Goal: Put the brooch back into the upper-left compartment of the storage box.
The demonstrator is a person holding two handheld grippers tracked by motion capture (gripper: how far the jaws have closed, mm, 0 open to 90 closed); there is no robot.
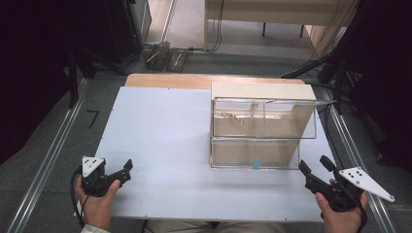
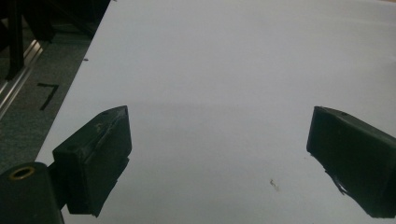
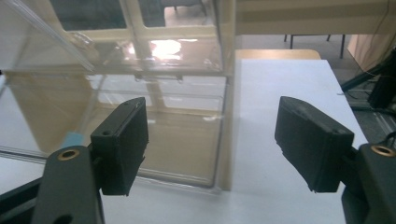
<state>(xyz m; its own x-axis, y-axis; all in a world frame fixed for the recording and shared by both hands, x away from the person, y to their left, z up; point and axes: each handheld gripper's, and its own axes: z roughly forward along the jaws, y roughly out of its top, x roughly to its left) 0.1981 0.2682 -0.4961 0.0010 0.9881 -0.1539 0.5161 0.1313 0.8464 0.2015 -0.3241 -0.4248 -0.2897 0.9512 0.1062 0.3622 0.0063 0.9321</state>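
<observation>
The white surface [image 1: 160,145] spreads wide, and toward its right half stands a two-tier cabinet [image 1: 260,127] of pale wood with clear plastic doors, the upper door swung up. A small light-blue tab [image 1: 256,165] sits at the bottom edge of the lower door (its handle, by the look of it). The right claw [image 1: 315,167] hovers just beside the cabinet's lower right corner, jaws spread, nothing between them. The left claw [image 1: 125,172] rests near the surface's front left, well apart from the cabinet, its jaws likewise spread over bare board.
</observation>
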